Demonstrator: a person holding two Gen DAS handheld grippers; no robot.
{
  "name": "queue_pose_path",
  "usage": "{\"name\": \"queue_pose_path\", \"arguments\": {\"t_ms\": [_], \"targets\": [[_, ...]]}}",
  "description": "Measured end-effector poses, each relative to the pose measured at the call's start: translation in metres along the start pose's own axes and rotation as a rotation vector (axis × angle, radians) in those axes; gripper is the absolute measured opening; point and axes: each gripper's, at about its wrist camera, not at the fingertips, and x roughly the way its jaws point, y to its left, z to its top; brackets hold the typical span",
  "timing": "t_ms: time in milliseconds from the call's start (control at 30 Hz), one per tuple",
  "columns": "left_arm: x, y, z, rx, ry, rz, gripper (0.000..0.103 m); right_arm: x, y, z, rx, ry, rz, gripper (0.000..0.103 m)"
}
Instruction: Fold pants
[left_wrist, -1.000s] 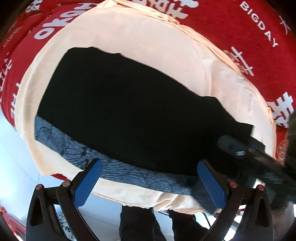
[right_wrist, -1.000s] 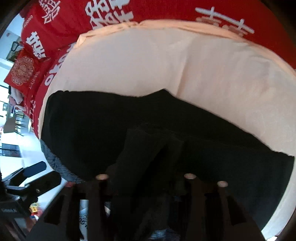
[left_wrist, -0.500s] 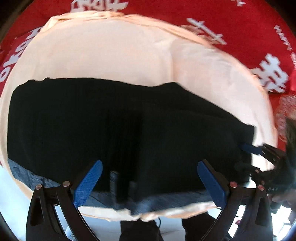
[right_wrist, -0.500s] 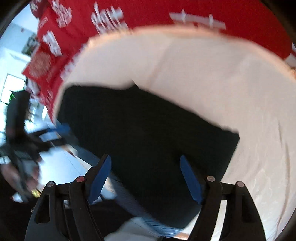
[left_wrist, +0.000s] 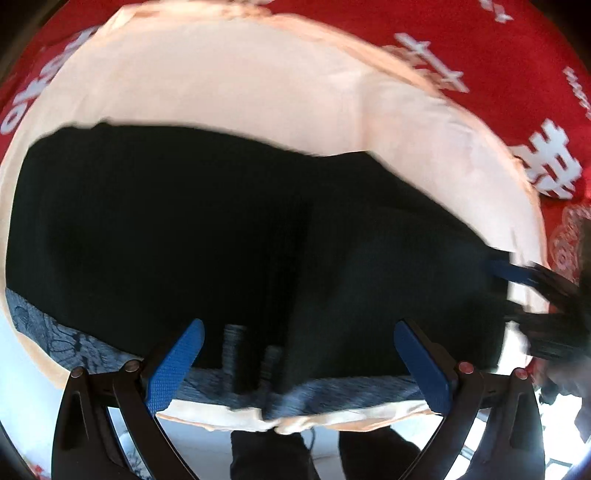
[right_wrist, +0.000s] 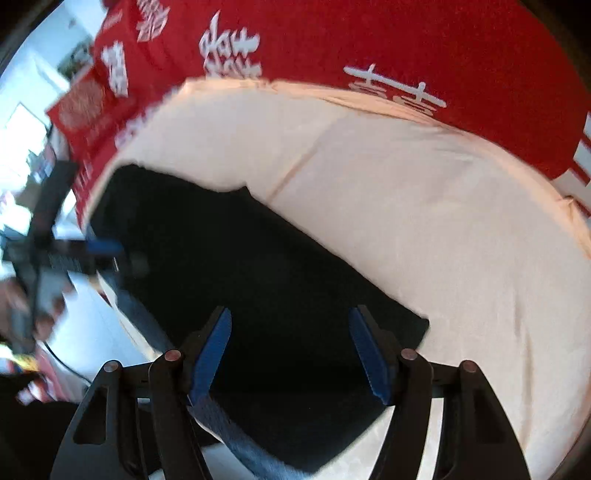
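Observation:
The black pants (left_wrist: 229, 236) lie folded flat on a peach cloth (left_wrist: 229, 92), with a grey-blue patterned waistband strip (left_wrist: 74, 339) along the near edge. My left gripper (left_wrist: 295, 365) is open and empty, above the near edge of the pants. My right gripper (right_wrist: 291, 354) is open and empty, above the right end of the pants (right_wrist: 258, 288). The right gripper shows blurred at the right edge of the left wrist view (left_wrist: 532, 280). The left gripper shows blurred at the left of the right wrist view (right_wrist: 85, 251).
A red cover with white characters (left_wrist: 517, 74) lies under the peach cloth (right_wrist: 424, 192) and beyond it (right_wrist: 369, 40). The person's dark legs (left_wrist: 269, 454) stand below the near edge. White floor (right_wrist: 92, 325) shows at the left.
My right gripper has let go of the pants, opened and drawn back to the right end. The folded pants now lie flat. My left gripper has shifted towards the middle, still open.

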Motion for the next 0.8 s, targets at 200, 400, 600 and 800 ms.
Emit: {"name": "queue_pose_path", "arguments": {"t_ms": [200, 400, 600, 800], "targets": [[-0.001, -0.07, -0.02, 0.095, -0.007, -0.066, 0.103, 0.031, -0.015, 0.009, -0.165, 0.146, 0.042, 0.071], [0.055, -0.1, -0.037, 0.063, 0.103, -0.011, 0.103, -0.023, 0.019, -0.017, -0.417, 0.055, -0.033, 0.074], [0.053, -0.114, -0.052, 0.082, 0.066, 0.046, 0.103, 0.019, 0.023, -0.079, -0.538, 0.129, -0.189, 0.074], [0.054, -0.084, -0.05, -0.063, 0.068, 0.05, 0.103, -0.04, 0.019, -0.045, -0.527, -0.002, -0.104, 0.077]]}}
